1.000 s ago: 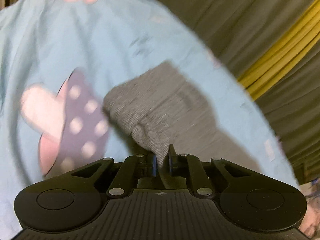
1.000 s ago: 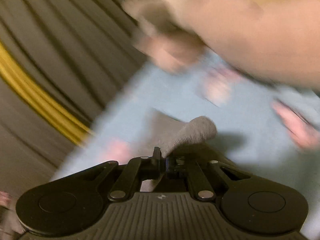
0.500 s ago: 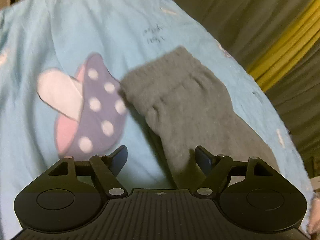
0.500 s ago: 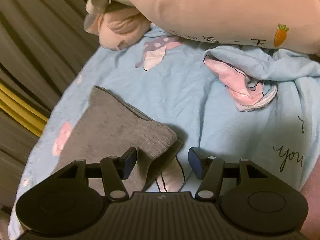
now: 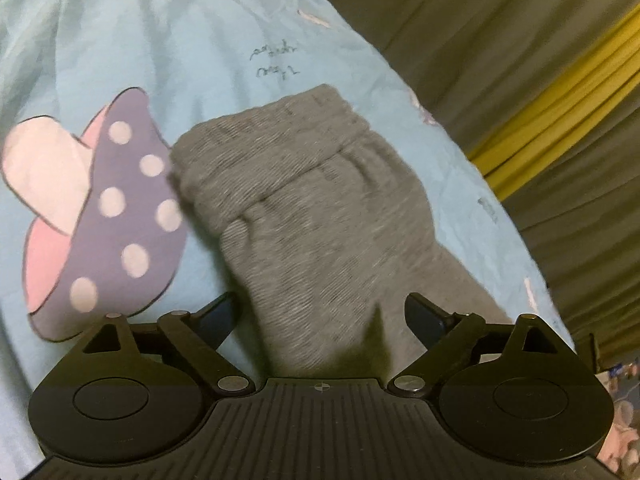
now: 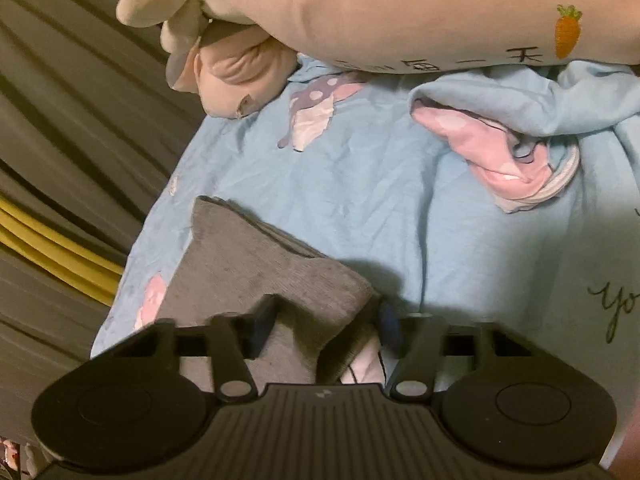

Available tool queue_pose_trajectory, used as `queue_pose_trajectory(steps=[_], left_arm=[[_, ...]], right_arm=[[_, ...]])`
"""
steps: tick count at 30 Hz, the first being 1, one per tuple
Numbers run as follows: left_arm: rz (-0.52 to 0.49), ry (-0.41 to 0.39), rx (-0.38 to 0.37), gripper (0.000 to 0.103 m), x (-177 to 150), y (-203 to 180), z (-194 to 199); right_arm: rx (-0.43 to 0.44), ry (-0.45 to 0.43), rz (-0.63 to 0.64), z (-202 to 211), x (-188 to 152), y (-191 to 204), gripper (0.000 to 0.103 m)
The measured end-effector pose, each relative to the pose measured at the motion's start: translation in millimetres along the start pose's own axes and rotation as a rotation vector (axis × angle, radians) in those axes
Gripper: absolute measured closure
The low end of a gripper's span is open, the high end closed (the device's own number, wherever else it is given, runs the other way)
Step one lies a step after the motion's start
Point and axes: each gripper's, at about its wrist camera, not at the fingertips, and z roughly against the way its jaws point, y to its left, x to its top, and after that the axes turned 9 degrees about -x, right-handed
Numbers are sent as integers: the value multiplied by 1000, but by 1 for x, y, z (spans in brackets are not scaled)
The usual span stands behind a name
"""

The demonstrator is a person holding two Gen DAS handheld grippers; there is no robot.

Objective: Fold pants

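A: Since the pants are knit grey cloth, how are they expected to handle?

B: Soft, light and limp is the judgement; nothing stiff is seen, and a lifted edge would likely sag. The pants are laid folded on the bed, on a blue sheet near its edge, with the ribbed band at the far end in the left view.

A: Where should hold be taken?

B: At the corners of the band or at the near folded edge, where the layers are thickest, so that all layers are pinched together. A grip on the top layer alone could let the fold slide open.

A: How are the tools held?

B: The left tool is spread wide, with cloth lying between its fingers but nothing gripped. The right tool is likewise released, its fingers set either side of a folded corner of the pants.

A: What lies beyond?

B: A plush toy, a beige pillow and a bunched blanket are seen further up the bed.
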Motion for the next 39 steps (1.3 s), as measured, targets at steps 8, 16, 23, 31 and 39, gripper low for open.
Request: queue_pose_trajectory(steps=[8,16,23,31,39], left_arm=[[18,14,-9,26,9,7,-12],[106,-25,18,72,25,6,-30],[14,-33,-7,80,31,-15,-16],[24,-63,-70,84,51,-40,0],[4,-190,-222,85,81,-81,25]], right_arm=[[60,58,-24,-13,-10,-2,77],[67,23,-22,-17,-11,16,92],[78,43,31,-18,-7,27,80],[151,-14,59,-2,1,67,94],[433,-131,31,47,43,138,95]])
